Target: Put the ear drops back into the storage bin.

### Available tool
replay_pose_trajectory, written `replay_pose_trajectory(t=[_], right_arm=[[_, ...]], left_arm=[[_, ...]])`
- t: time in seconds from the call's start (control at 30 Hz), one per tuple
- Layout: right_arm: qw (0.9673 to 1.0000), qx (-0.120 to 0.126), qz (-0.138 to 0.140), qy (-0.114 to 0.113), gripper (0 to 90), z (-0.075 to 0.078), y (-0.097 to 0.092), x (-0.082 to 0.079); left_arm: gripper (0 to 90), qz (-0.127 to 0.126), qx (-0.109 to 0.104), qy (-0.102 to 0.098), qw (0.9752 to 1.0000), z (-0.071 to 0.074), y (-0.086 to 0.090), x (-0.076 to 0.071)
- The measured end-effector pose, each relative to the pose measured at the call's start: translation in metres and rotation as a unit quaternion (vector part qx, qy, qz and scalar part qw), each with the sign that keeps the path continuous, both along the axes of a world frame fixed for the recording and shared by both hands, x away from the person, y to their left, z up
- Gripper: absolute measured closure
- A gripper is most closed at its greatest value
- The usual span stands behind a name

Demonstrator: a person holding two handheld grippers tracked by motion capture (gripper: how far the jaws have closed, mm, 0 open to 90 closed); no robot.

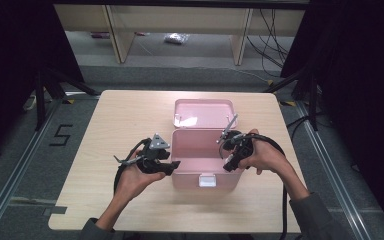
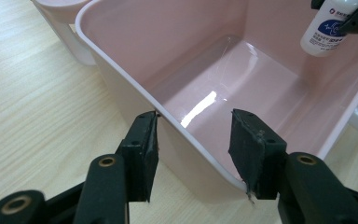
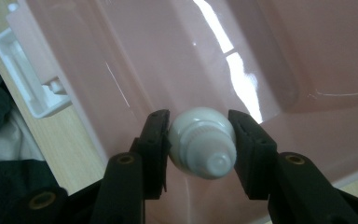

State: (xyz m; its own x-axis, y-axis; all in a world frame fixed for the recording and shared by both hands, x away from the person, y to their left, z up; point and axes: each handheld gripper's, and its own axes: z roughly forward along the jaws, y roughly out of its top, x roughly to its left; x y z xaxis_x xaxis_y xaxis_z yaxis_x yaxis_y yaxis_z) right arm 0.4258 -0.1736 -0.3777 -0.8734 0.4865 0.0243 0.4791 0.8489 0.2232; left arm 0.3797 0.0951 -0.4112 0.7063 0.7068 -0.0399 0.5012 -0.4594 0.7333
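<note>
Two hands reach in from the near edge of the wooden table (image 1: 120, 120), each carrying one black two-jaw gripper, so two grippers in all. Between them sits one pink plastic box (image 1: 202, 150), lid off or swung back: a single pink lid (image 1: 203, 113) lies just behind it on the far side, touching or nearly touching the box's far rim. One white latch (image 1: 207, 180) shows on the box's near wall.

On the left, the left gripper (image 1: 172, 165) is at the box's left end wall. In the left gripper view its jaws straddle that wall, one pad outside and one inside over the glossy floor. They stand well apart, and I cannot tell whether either pad really presses on the wall; it looks like a loose straddle more than a clamp.

On the right, the right gripper (image 1: 228, 166) hangs over the right part of the box. Its jaws are closed on one small white bottle (image 3: 202, 148), both pads pressing its sides, cap end pointing back toward the gripper's camera. From the left gripper view the same bottle (image 2: 327, 28) shows a blue printed label and hangs above the box's interior, clear of the floor.
</note>
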Motion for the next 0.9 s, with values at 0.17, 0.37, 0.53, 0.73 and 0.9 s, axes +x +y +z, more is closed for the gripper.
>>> replay_pose_trajectory(t=[0.17,0.37,0.53,0.73,0.9], right_arm=[[1.0,-0.006,-0.006,0.003,60.3,-0.0021,0.0011,0.001],[1.0,-0.008,0.004,0.004,60.3,-0.0044,0.0046,0.003],[0.9999,-0.013,0.0,0.004,60.3,-0.0072,0.0067,0.0038],[0.9998,-0.018,0.009,0.007,60.3,-0.0091,0.0066,0.0049],[0.9997,-0.022,0.006,0.008,60.3,-0.0095,0.0065,0.0044]], left_arm=[[51.5,0.0,0.0,0.0,1.0,0.0,0.0,0.0],[51.6,-0.002,0.0,0.0,1.0,-0.0001,0.0,0.0002],[51.5,0.0,0.0,0.0,1.0,0.0,-0.0001,0.0],[51.5,0.0,0.0,0.0,1.0,0.0,0.0,0.0001],[51.5,0.0,-0.001,0.0,1.0,0.0,0.0,0.0001]])
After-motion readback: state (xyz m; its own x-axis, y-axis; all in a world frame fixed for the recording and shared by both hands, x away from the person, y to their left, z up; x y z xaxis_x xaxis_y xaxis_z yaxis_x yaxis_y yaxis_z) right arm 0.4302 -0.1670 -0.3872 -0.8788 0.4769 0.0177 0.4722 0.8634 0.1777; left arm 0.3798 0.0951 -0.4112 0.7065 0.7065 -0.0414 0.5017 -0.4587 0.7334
